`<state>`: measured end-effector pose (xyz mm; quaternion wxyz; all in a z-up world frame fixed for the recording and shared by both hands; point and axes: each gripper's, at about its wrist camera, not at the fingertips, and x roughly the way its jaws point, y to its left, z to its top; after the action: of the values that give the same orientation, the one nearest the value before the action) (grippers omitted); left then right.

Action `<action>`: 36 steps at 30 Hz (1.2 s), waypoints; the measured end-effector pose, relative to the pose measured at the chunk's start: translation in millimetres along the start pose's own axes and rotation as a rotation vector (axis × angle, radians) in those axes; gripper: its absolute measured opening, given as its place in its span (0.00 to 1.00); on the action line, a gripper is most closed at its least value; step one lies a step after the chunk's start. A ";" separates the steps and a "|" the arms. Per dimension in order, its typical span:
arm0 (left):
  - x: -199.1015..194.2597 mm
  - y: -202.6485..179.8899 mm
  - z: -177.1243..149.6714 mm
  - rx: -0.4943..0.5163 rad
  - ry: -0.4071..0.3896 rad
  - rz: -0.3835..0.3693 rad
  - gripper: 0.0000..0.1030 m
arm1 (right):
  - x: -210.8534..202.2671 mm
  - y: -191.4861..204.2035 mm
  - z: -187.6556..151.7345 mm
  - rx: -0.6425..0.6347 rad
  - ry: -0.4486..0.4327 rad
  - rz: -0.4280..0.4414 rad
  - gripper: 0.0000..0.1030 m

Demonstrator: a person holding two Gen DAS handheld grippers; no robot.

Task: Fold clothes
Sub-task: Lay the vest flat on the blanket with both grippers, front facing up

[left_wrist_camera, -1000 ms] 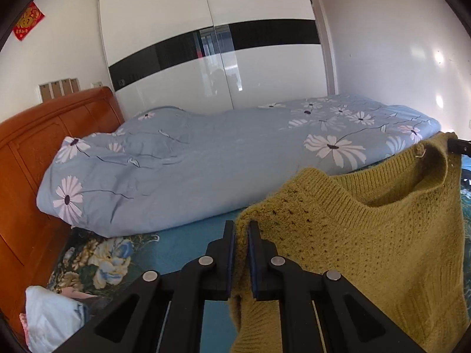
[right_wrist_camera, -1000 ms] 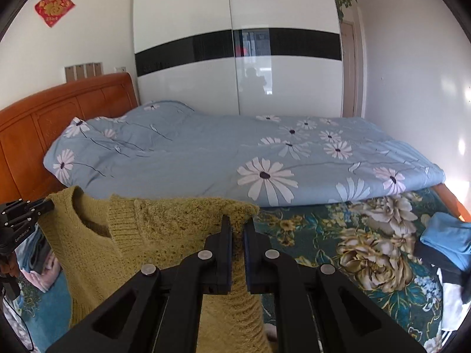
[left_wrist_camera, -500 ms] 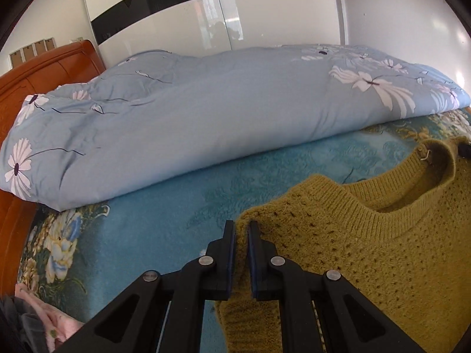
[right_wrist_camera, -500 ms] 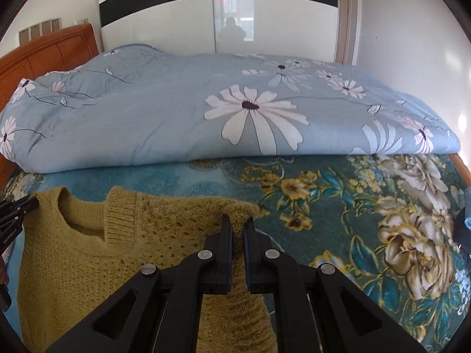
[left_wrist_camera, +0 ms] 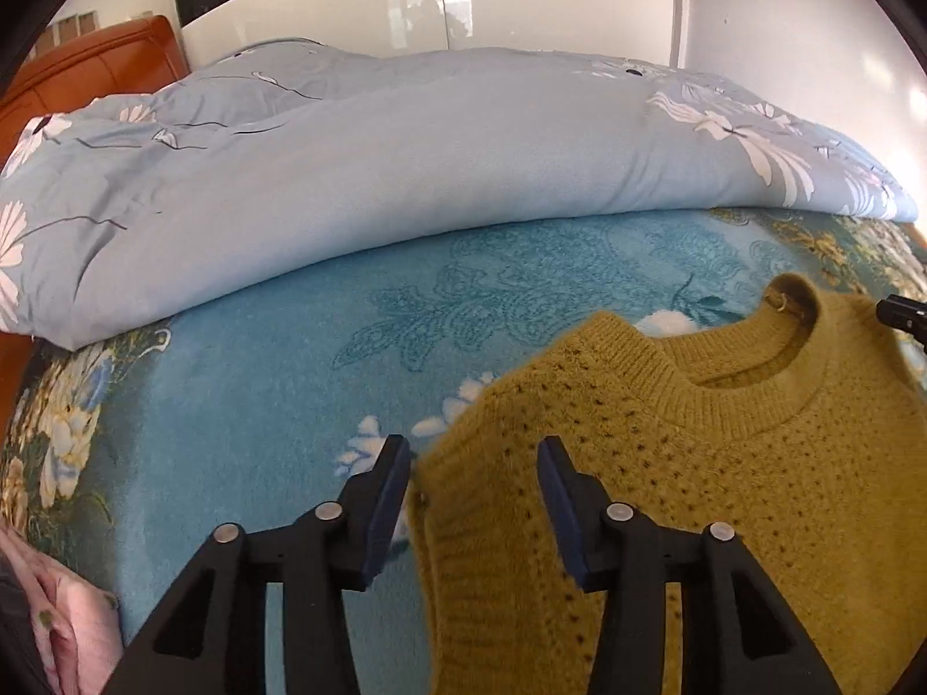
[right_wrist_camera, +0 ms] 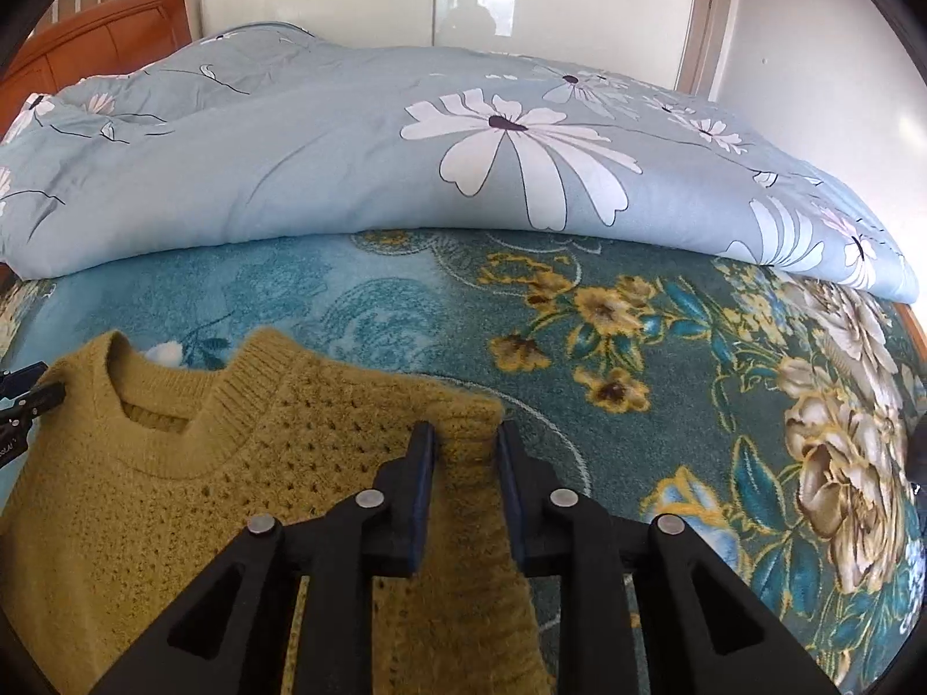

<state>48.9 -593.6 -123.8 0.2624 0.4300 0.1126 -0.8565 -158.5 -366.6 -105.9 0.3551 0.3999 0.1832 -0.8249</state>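
Both grippers, left [left_wrist_camera: 472,498] and right [right_wrist_camera: 463,475], gape around the mustard sweater's [left_wrist_camera: 724,463] shoulders at lower frame, holding nothing; we judge it laid flat, sleeves next.

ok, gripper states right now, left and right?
Left gripper: open, fingers astride the sweater shoulder.
Right gripper: open, sweater's other shoulder between its fingers.

The sweater [left_wrist_camera: 753,463] is mustard yellow knit. The duvet [right_wrist_camera: 347,145] is pale blue with white daisies. The bed cover [right_wrist_camera: 637,347] is teal, with flowers.
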 end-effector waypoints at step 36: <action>-234.4 -47.6 -312.6 -0.278 0.053 -0.207 0.11 | -229.1 -61.9 -322.7 0.318 0.032 0.338 0.09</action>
<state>350.1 -340.2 -127.9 0.2267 0.3979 0.2804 -0.8436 65.2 -34.6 -121.6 0.4178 0.4890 -0.0133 -0.7656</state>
